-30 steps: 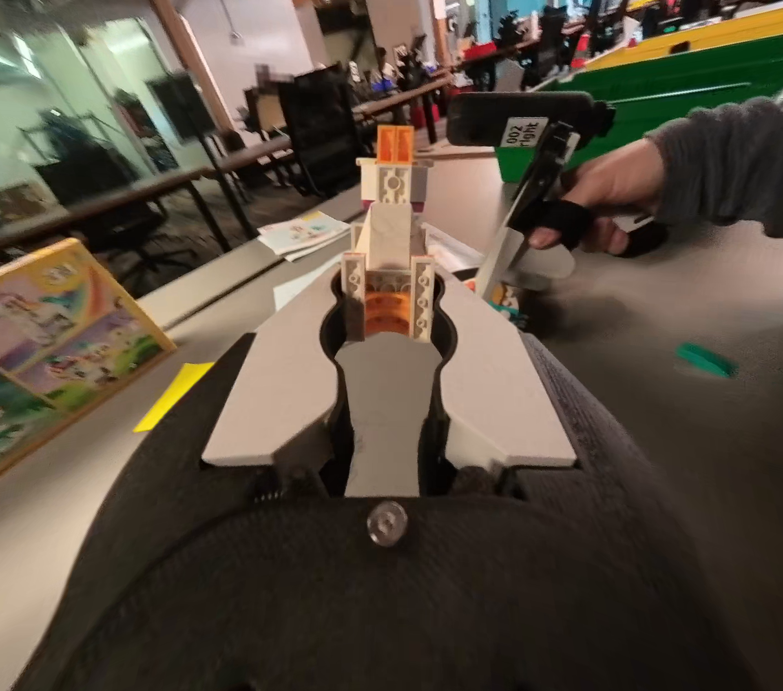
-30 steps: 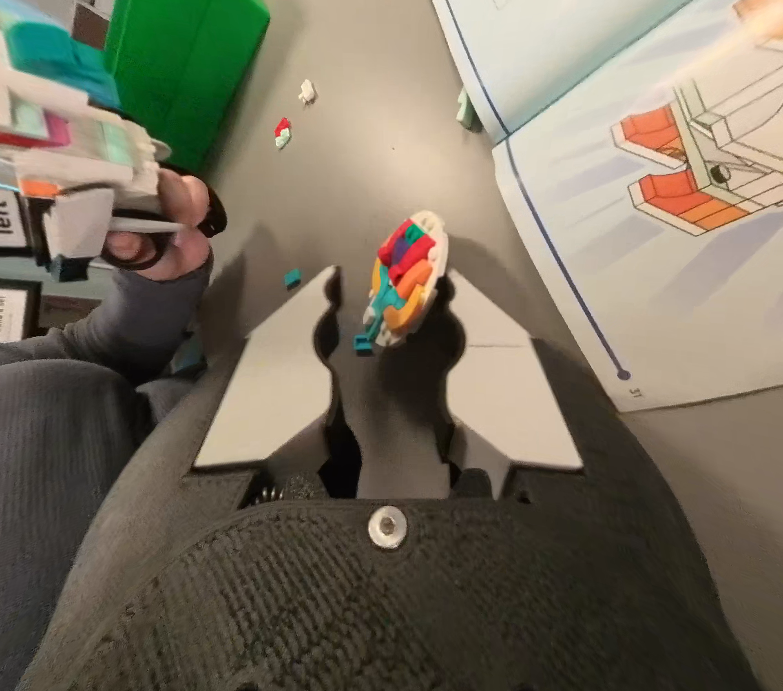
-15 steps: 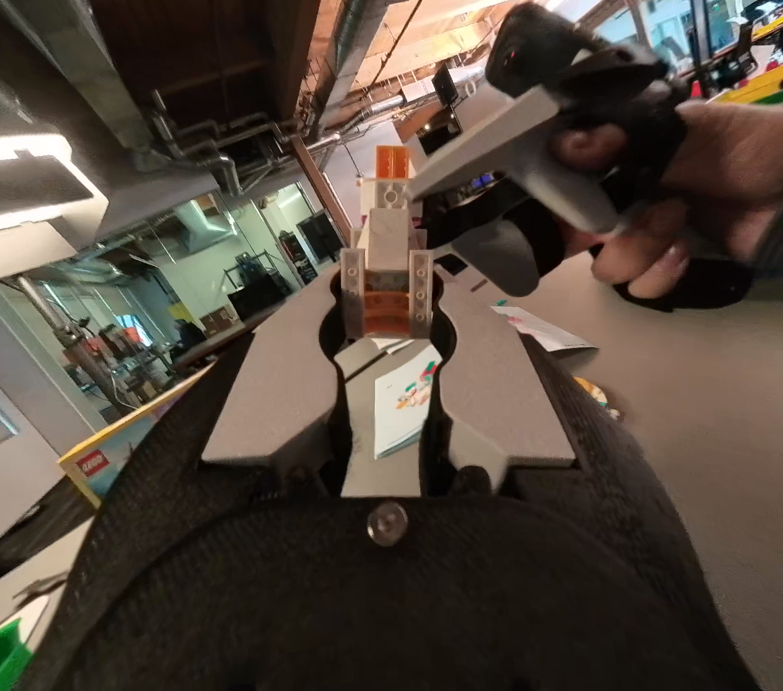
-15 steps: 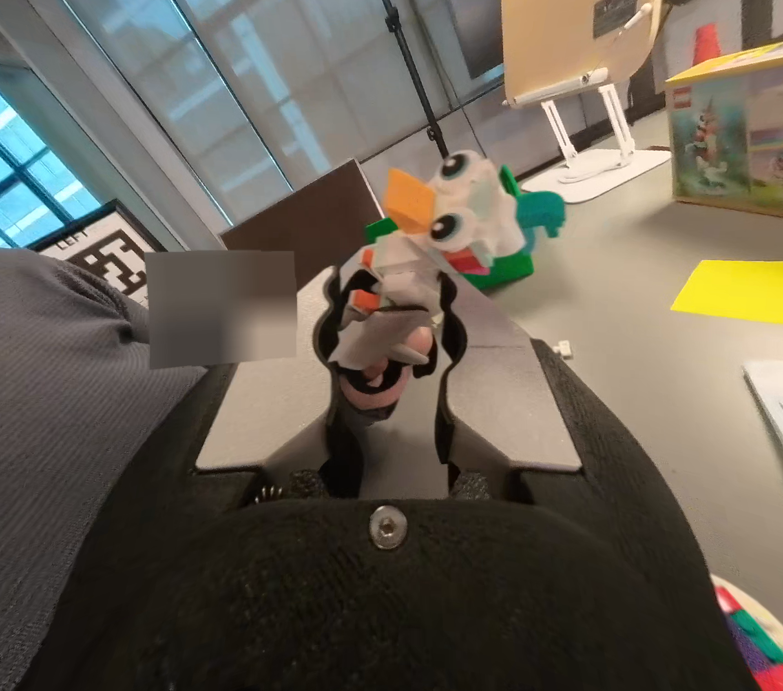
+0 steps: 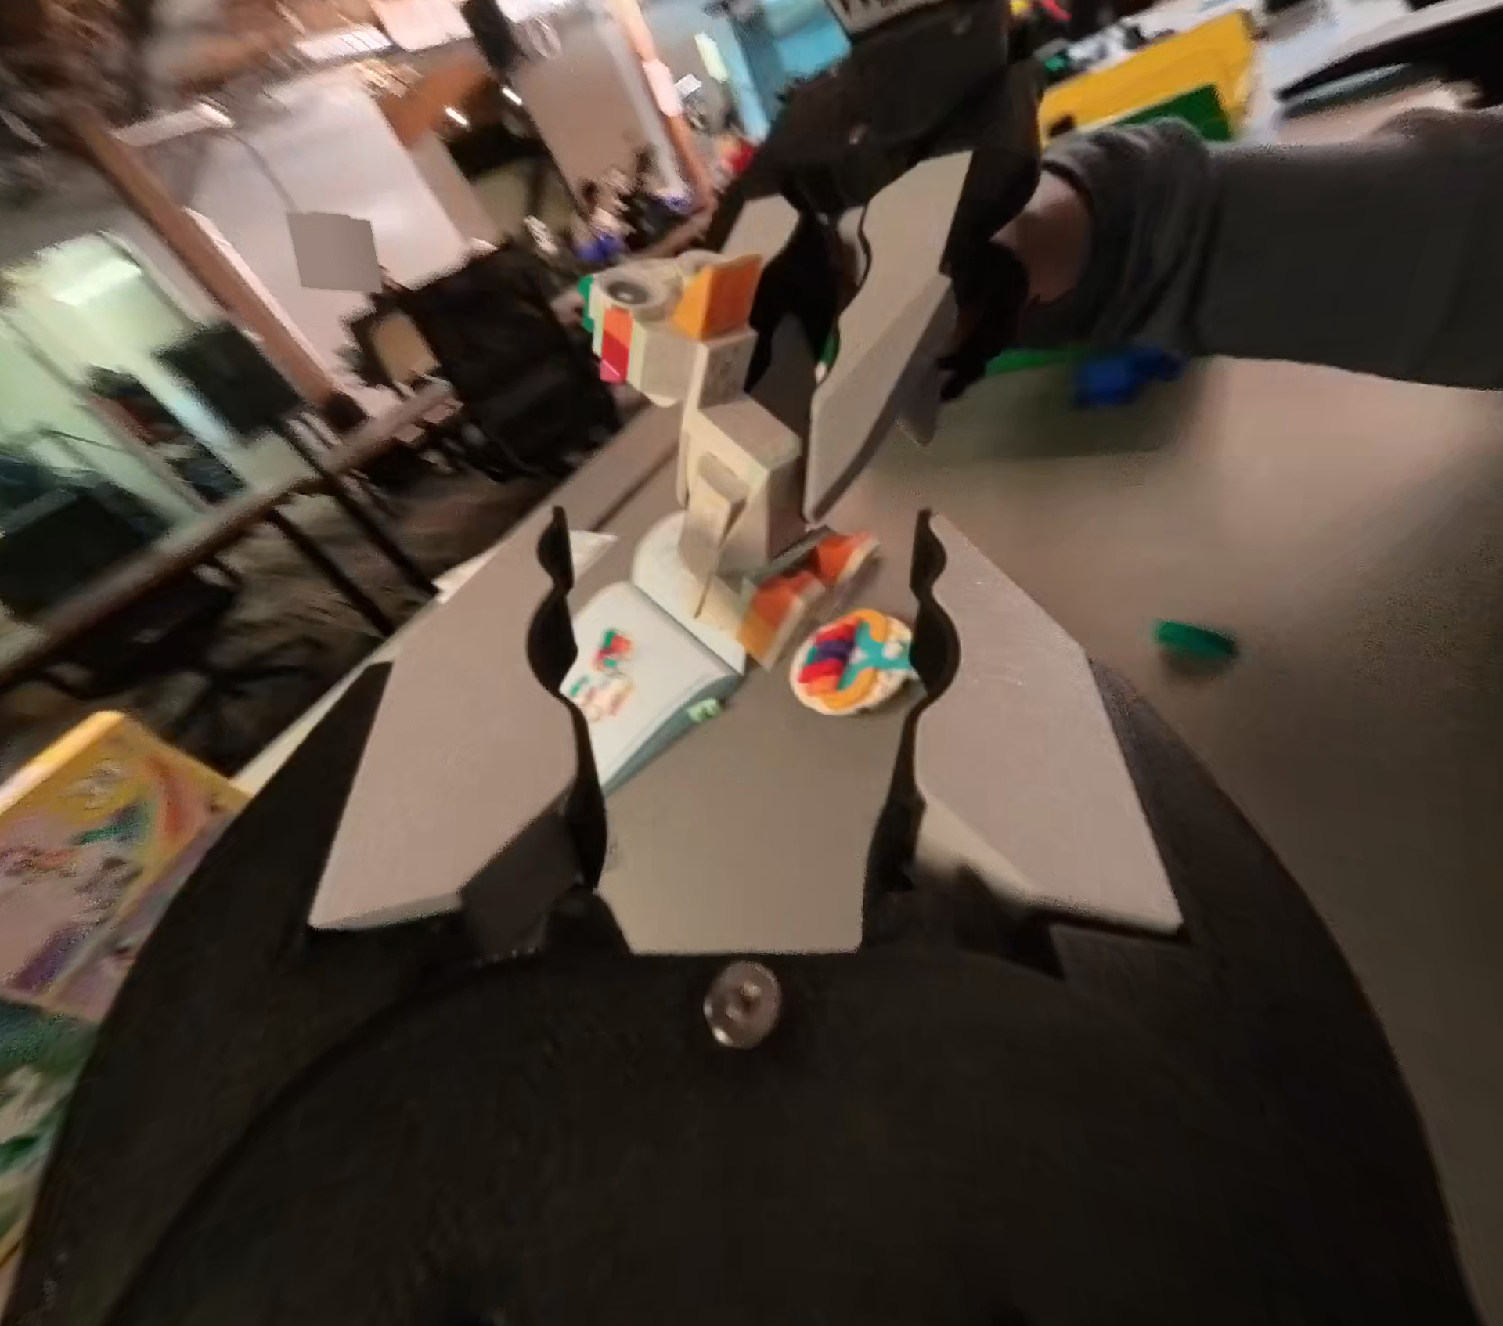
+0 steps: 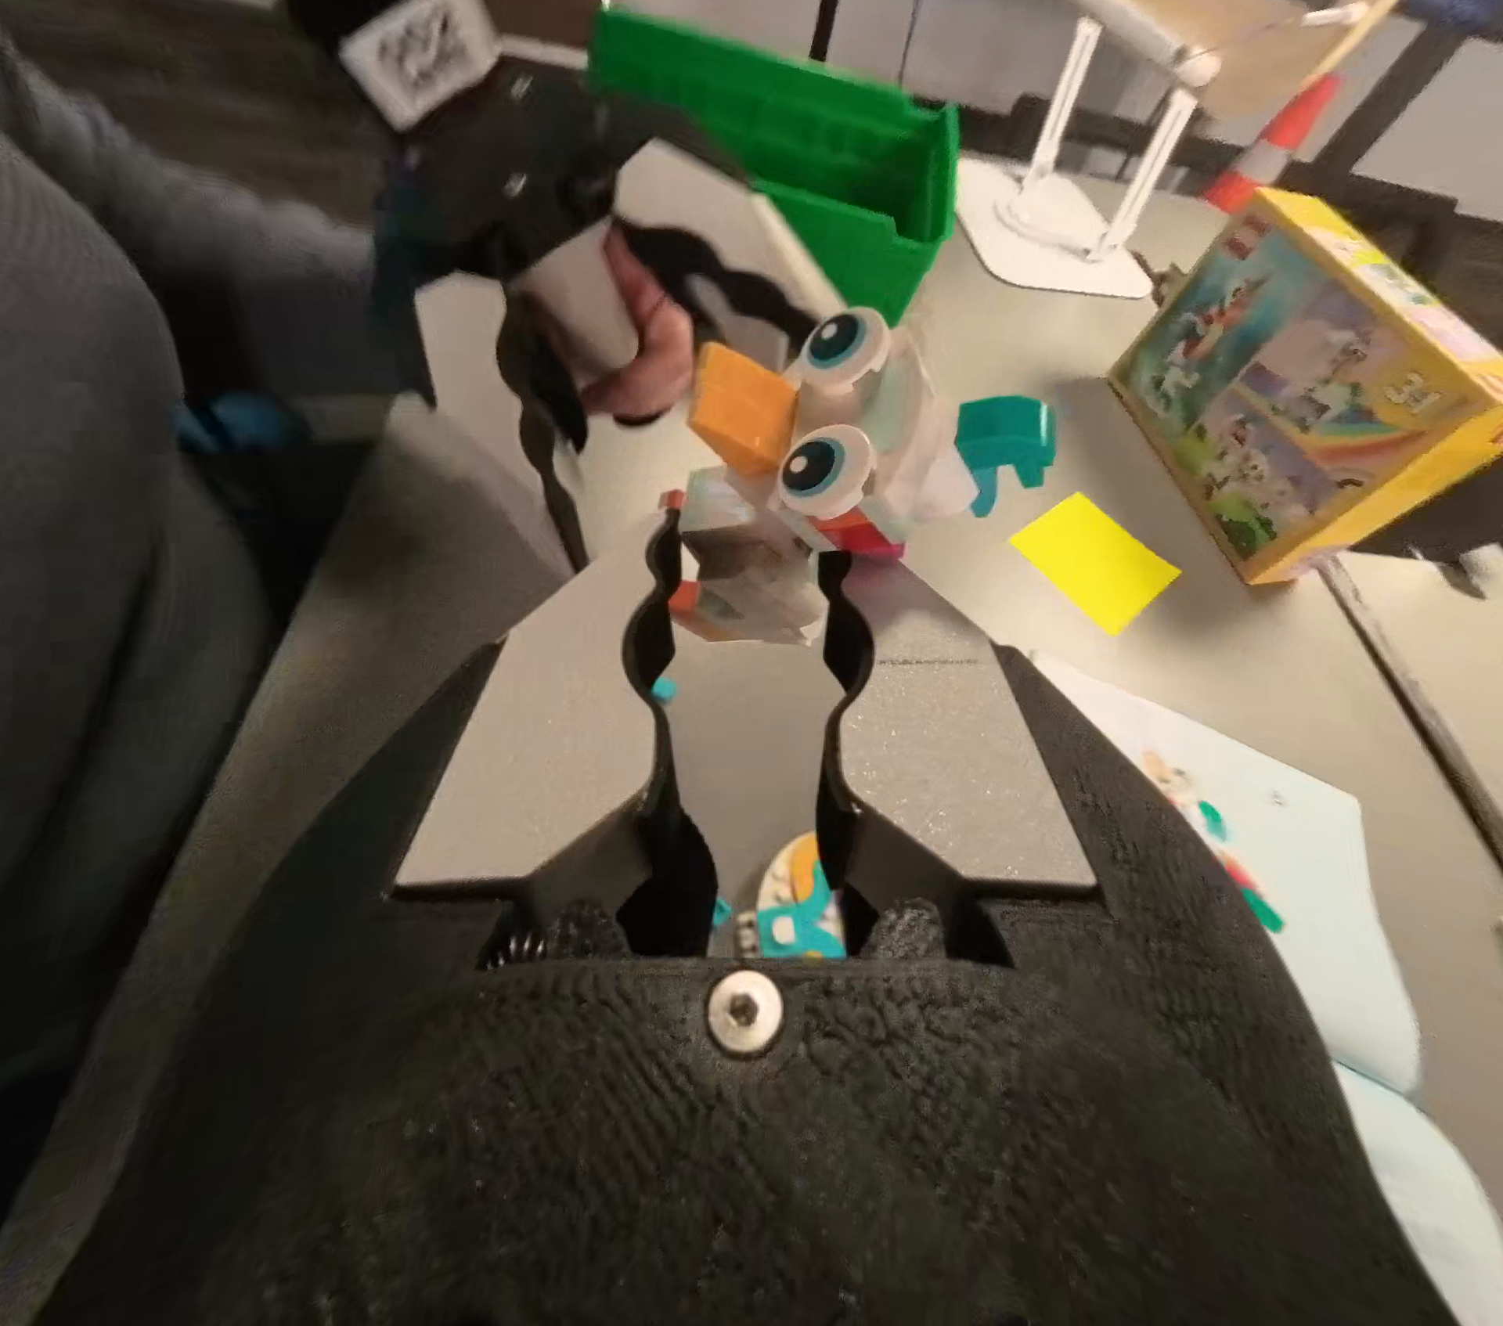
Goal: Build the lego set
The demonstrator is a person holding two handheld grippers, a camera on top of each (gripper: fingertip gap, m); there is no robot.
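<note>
A white lego bird (image 6: 821,441) with big eyes, an orange beak and orange feet (image 5: 781,596) is held above the table. My right gripper (image 6: 748,547) is shut on the bird's body. In the left wrist view one of its fingers (image 5: 878,343) comes down from the upper right onto the bird (image 5: 724,441). My left gripper (image 5: 740,526) is open wide and empty, just short of the bird. A round disc of coloured pieces (image 5: 850,661) lies on the table beside the open instruction booklet (image 5: 642,677).
A green bin (image 6: 813,173), a yellow set box (image 6: 1301,384) and a yellow note (image 6: 1094,559) are on the grey table. A loose green piece (image 5: 1191,639) lies at right. A hand (image 6: 642,368) shows left of the bird. A white stand (image 6: 1065,213) is behind. My left and right fingertips are right by each other.
My left gripper has let go of the bird and opened. My right gripper has closed on it and now holds it, lower and closer to the table.
</note>
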